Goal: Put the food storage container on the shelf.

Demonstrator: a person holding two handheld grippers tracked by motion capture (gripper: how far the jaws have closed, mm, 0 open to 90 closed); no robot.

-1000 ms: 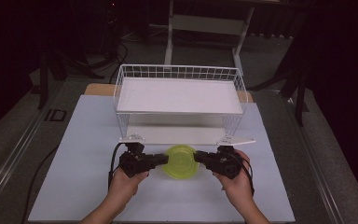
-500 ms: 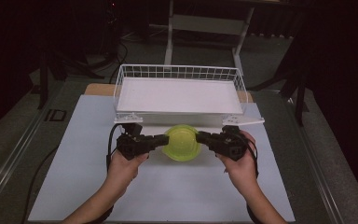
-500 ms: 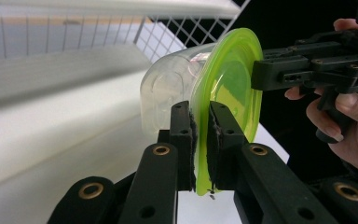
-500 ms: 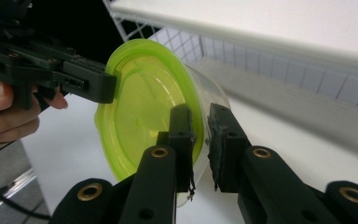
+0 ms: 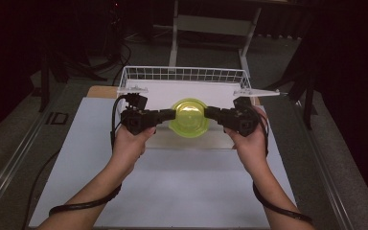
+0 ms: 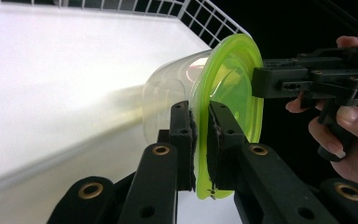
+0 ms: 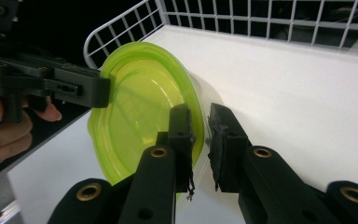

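A clear round container with a yellow-green lid [image 5: 189, 117] hangs in the air, held at its rim from both sides. My left gripper [image 5: 172, 114] is shut on the left edge of the lid, and my right gripper [image 5: 209, 112] is shut on the right edge. In the left gripper view the pads [image 6: 189, 140] pinch the green rim [image 6: 233, 79], with the other gripper [image 6: 261, 81] clamped across from them. In the right gripper view the jaws [image 7: 199, 135] straddle the lid's rim [image 7: 140, 107] and the clear wall behind it. The container sits over the front edge of the white wire basket [image 5: 187, 74].
The wire basket has a flat white floor [image 7: 284, 70] and low mesh walls. A white mat [image 5: 172, 187] covers the table in front of it. Cables trail from both grippers along the forearms. Dark stands and a frame rise behind the table.
Both hands have risen and moved away from me with the container, from low over the mat up to the basket's front edge. Both grips are unchanged.
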